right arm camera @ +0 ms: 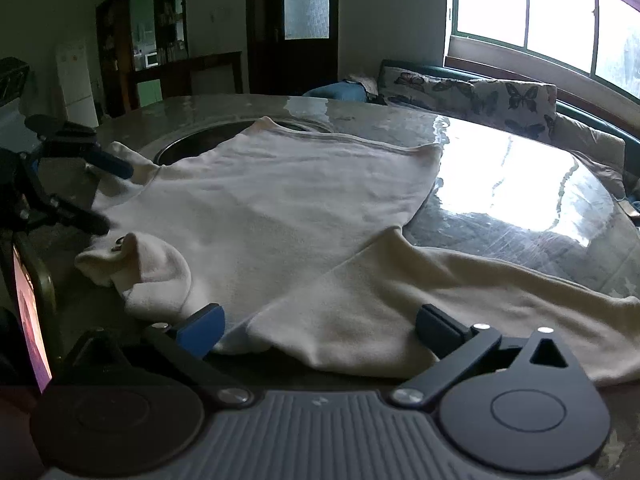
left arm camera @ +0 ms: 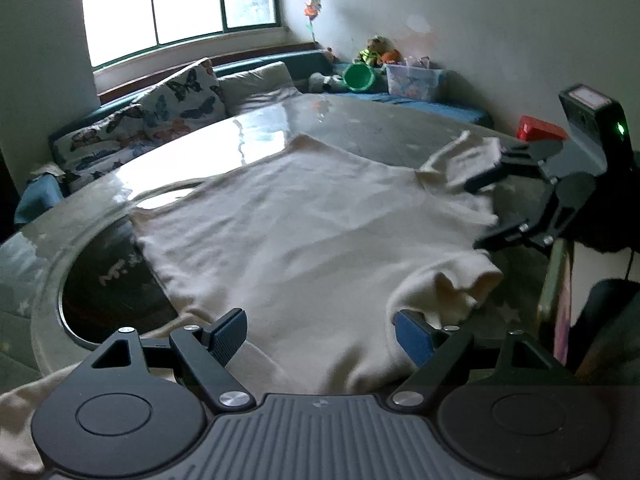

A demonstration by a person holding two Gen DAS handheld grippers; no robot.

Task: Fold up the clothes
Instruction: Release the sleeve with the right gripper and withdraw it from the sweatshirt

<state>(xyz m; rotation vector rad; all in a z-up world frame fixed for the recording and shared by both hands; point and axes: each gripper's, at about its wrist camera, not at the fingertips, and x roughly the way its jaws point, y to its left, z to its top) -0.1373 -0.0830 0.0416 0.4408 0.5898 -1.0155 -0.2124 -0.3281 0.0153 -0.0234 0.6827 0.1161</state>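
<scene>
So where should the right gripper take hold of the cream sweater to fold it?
Probably the sleeve lying flat in front of the open right gripper. Coming in low from the near table edge, the jaws could pinch its near hem and carry it over the cream sweater.

Each tool (left arm camera: 320, 334): black linkage arms, silver screws, blue ribbed fingertips (right arm camera: 200, 330), grey ridged body.
</scene>
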